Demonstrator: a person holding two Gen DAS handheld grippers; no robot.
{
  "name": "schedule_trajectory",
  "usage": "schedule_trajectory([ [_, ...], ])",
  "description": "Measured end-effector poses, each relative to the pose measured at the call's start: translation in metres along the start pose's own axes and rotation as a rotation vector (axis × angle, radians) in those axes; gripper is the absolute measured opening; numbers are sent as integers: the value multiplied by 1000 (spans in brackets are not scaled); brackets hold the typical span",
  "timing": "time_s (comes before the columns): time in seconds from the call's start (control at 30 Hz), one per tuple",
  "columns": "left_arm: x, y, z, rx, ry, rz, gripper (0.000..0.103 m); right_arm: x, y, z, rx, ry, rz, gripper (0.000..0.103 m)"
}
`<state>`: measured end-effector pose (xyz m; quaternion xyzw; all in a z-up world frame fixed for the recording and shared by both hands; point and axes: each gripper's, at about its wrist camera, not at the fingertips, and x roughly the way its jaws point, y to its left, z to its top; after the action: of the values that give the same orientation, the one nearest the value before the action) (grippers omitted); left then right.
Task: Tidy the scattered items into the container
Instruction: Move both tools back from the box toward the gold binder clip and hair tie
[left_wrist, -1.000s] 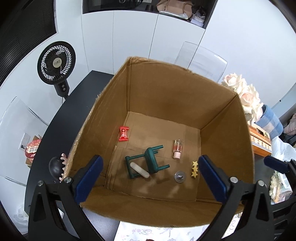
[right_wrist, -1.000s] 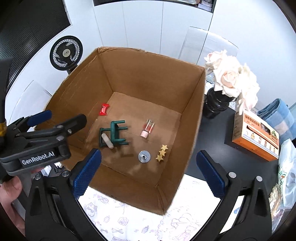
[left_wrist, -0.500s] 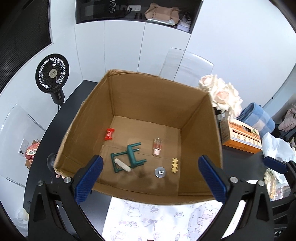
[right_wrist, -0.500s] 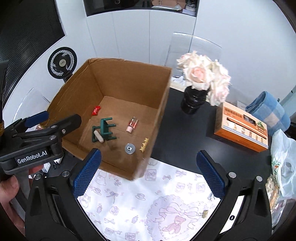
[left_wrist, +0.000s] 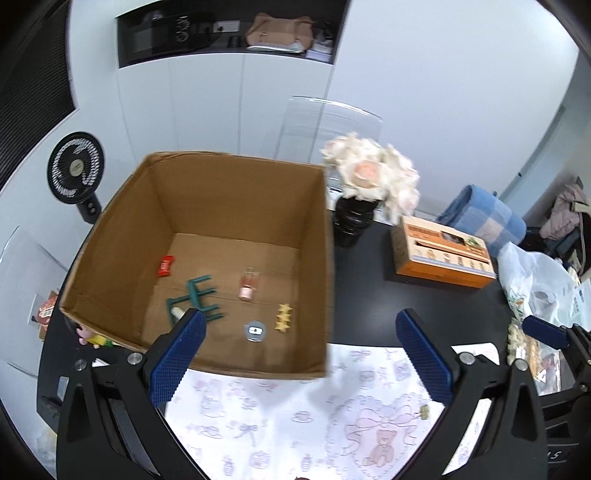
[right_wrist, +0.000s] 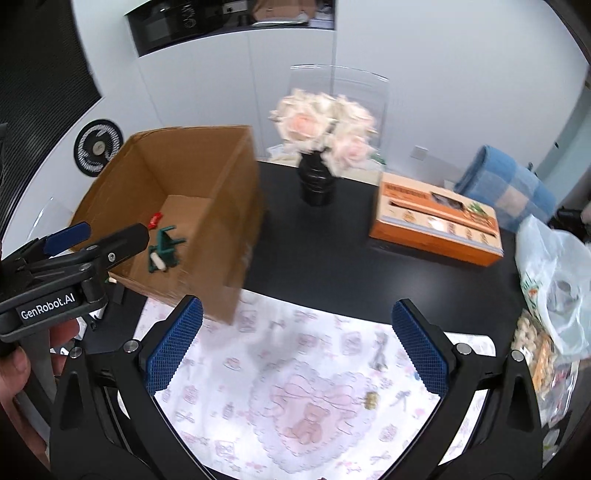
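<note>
Both wrist views have drawn back and swung rightward over the last second: the cardboard box (left_wrist: 207, 258), which filled each view, now sits at 10 o'clock, and the patterned mat (right_wrist: 295, 387) has come into view below. The left gripper (left_wrist: 301, 354) and right gripper (right_wrist: 295, 343) both stand with jaws spread wide, nothing between them. Inside the box, unchanged in position, lie a red wrapper (left_wrist: 165, 266), a green toy chair (left_wrist: 194, 301) with a white stick (left_wrist: 176, 314) against it, a small pink bottle (left_wrist: 248, 283), a silver disc (left_wrist: 255, 331) and a star clip (left_wrist: 283, 322). On the mat, at 4 o'clock in the right view, a small gold clip (right_wrist: 371, 400) and a grey piece (right_wrist: 380, 354) lie outside the box; the retreat therefore reads as a turn toward these remaining items, though blur leaves their nature uncertain. Edges: the box's near wall stands tall at the mat's 10 o'clock corner, so any carry must rise over its rim. The black table (right_wrist: 325, 258) between box, flower vase (right_wrist: 316, 181) and orange carton (right_wrist: 436, 225) offers open room; a plastic bag (right_wrist: 554, 280) crowds 3 o'clock.
</note>
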<state>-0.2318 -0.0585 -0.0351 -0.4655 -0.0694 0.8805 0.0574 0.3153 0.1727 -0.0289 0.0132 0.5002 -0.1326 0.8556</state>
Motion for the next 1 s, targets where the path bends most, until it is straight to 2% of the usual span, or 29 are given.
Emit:
schedule_trajectory([
  [0.43, 14, -99, -29, 101, 36, -67, 102, -17, -98, -47, 109, 9, -54, 103],
  [0.87, 42, -160, -65, 167, 66, -78, 102, -8, -167, -94, 181, 30, -64, 103],
  [1.0, 57, -173, -78, 159, 84, -90, 102, 1, -184, -111, 201, 42, -64, 103],
])
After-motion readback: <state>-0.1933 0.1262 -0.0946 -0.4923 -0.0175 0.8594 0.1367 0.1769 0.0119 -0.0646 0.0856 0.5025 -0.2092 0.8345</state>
